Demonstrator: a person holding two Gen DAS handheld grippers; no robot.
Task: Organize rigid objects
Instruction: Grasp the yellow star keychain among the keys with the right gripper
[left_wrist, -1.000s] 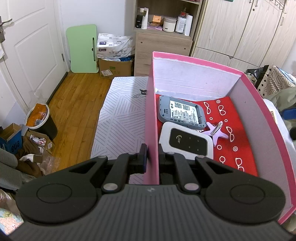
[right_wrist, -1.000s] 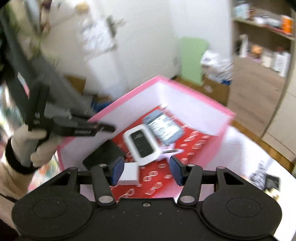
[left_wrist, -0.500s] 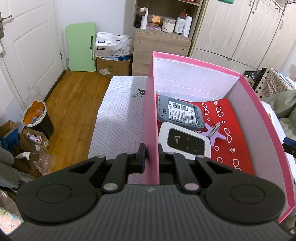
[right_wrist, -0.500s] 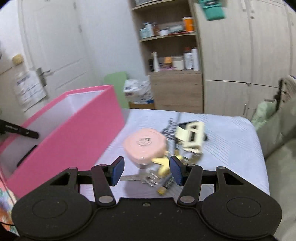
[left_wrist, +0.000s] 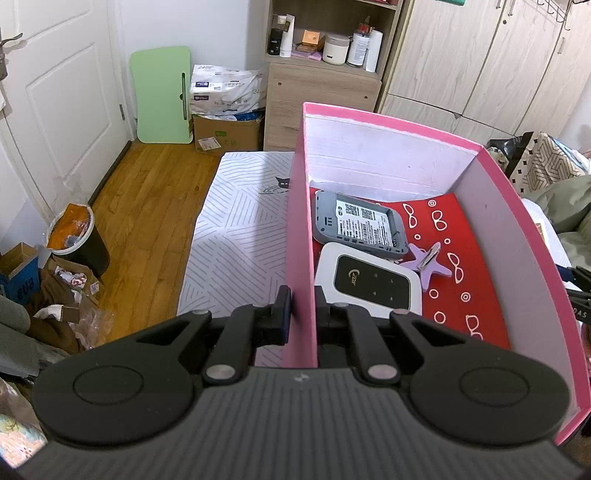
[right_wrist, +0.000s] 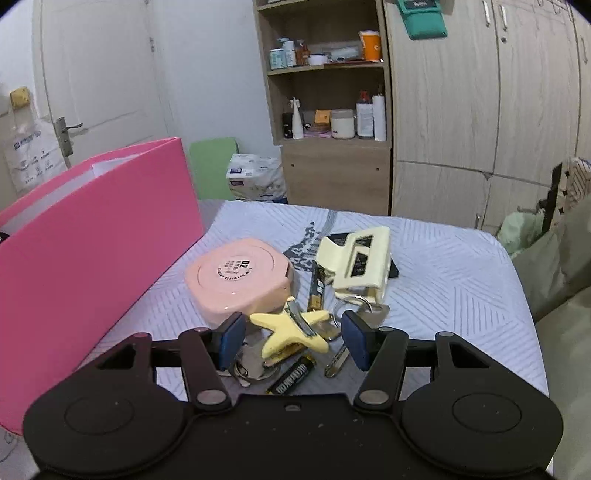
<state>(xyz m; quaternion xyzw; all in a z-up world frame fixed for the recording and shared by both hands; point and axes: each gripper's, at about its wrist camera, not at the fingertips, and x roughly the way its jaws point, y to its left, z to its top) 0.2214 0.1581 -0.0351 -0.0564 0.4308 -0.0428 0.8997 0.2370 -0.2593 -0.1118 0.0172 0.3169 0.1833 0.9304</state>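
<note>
beside pink box (right_wrist: 92, 236), right gripper (right_wrist: 291, 341) opening over yellow star clip (right_wrist: 291, 328), keys, batteries, left gripper (left_wrist: 301, 310) pinching box wall

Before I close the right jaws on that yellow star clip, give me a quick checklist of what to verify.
1. Left gripper clamped on the pink box wall: ok.
2. Right gripper jaws opening, not pressing anything: ok.
3. Yellow star clip lies between the jaws: ok.
4. Clip free of neighbours: not ok; a battery and keys crowd it.
5. Room in the box beside the white router and purple star clip: ok.
6. Jaws low enough to grip: cannot tell.
</note>
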